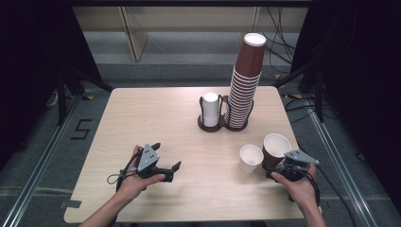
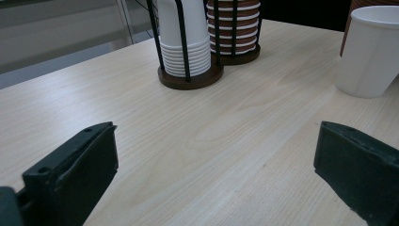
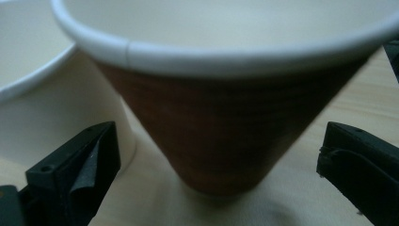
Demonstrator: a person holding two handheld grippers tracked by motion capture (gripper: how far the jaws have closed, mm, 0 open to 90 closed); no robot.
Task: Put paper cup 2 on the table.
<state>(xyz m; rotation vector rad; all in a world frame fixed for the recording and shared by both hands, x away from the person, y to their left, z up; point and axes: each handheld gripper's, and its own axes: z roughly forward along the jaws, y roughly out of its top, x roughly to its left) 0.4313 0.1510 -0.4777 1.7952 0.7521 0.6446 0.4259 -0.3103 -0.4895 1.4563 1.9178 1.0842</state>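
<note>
A brown paper cup (image 1: 275, 146) with a white inside stands upright near the table's right edge, and a white paper cup (image 1: 251, 158) stands just left of it. My right gripper (image 1: 278, 166) is right behind the brown cup. In the right gripper view the brown cup (image 3: 226, 132) stands between the wide-open jaws of the right gripper (image 3: 219, 174), clear of both pads, with the white cup (image 3: 42, 108) to its left. My left gripper (image 1: 166, 156) rests open at the front left with only bare wood between its jaws (image 2: 216, 174).
A wire holder (image 1: 211, 111) with a short stack of white cups and a tall leaning stack of brown cups (image 1: 243, 90) stand at the table's back middle. The wooden table (image 1: 156, 118) is bare on its left half. Floor and cables lie beyond.
</note>
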